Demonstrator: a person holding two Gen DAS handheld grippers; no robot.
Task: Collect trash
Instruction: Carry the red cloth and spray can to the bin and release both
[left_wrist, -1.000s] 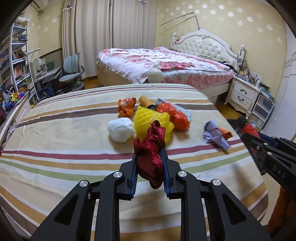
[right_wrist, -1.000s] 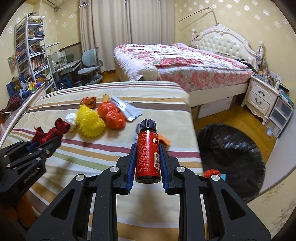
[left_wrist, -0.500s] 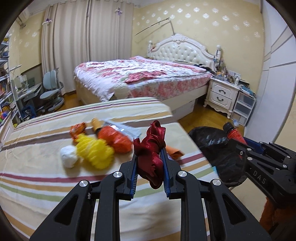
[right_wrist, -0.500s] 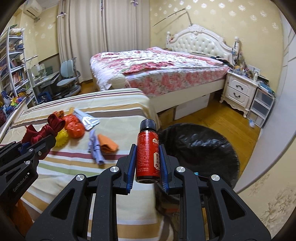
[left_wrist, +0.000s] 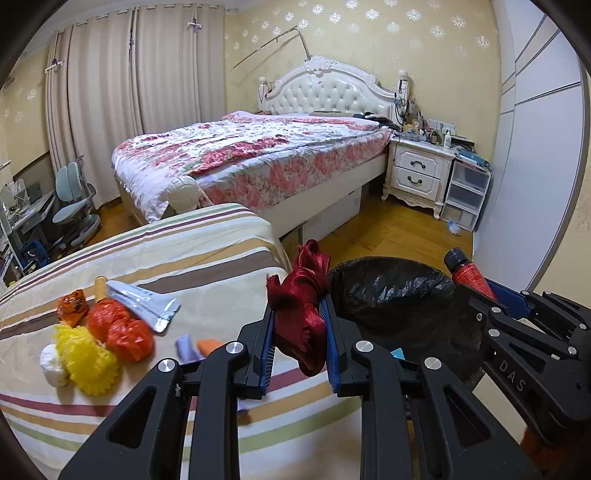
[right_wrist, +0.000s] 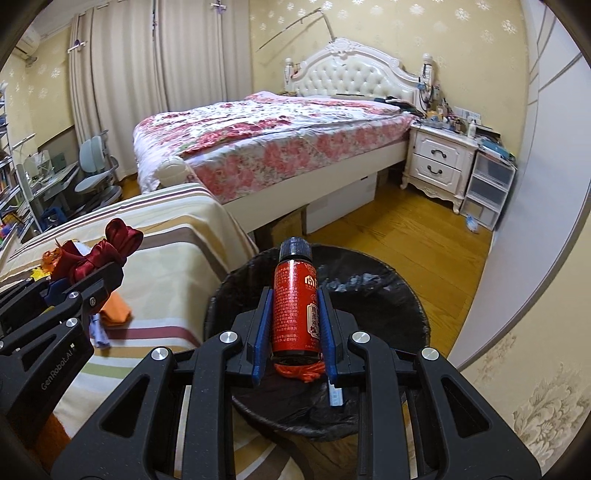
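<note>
Right gripper (right_wrist: 295, 325) pinches bottle (right_wrist: 295, 306) over bin (right_wrist: 399, 306); left gripper (left_wrist: 300, 328) pinches ribbon (left_wrist: 301, 306). Centre each before releasing.

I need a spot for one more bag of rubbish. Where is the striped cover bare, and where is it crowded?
The striped cover is bare along its far side, between the silver pouch and the flowered bed. It is crowded at the near left: yellow ball, orange wads, white ball.
</note>
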